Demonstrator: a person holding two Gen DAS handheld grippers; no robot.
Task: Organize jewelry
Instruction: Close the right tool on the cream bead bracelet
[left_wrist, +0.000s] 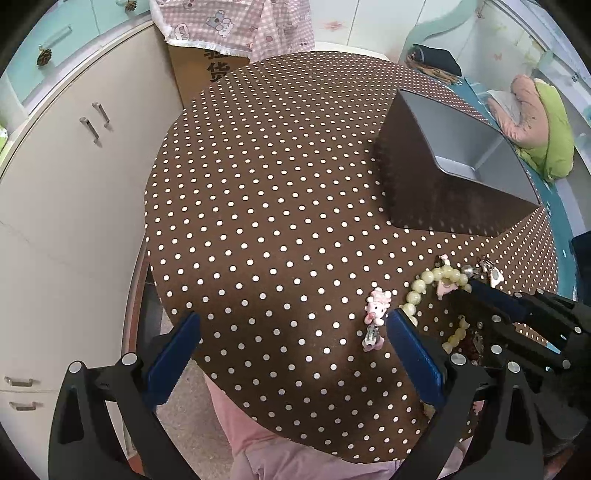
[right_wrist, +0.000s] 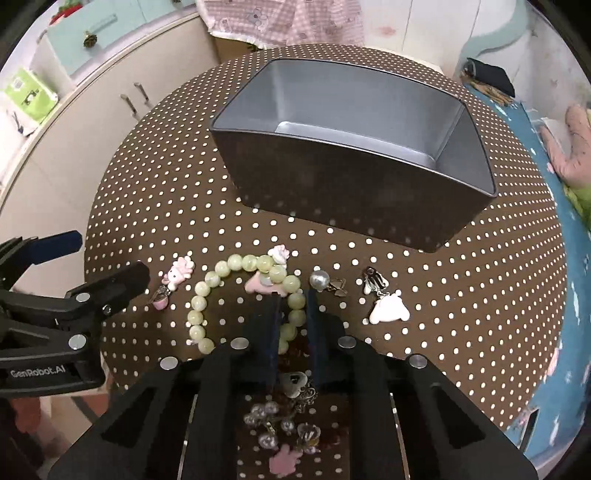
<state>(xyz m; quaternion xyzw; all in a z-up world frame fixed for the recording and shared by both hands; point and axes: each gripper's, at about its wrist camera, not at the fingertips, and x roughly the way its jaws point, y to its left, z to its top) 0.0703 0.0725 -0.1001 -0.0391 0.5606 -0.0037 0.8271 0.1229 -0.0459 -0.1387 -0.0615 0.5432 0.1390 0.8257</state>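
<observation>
A pale green bead bracelet (right_wrist: 207, 291) lies on the brown polka-dot table (right_wrist: 155, 184), near its front edge. My right gripper (right_wrist: 293, 306) points down at the bracelet's right side and is shut on one of its beads. The left wrist view shows the same bracelet (left_wrist: 417, 291) with my right gripper (left_wrist: 469, 286) on it. A pink kitty clip (left_wrist: 376, 306) lies just inside the right finger of my left gripper (left_wrist: 293, 315), which hangs open over the table's near edge and touches nothing. A dark open tin box (right_wrist: 351, 192) stands behind the jewelry.
A pearl earring (right_wrist: 319, 278), a striped clip (right_wrist: 373, 280) and a white bear-shaped clip (right_wrist: 389, 310) lie right of the bracelet. Clear beads and charms (right_wrist: 273, 417) sit under my right gripper. Cabinets (left_wrist: 74, 184) stand to the left, and a bed (right_wrist: 546, 258) lies to the right.
</observation>
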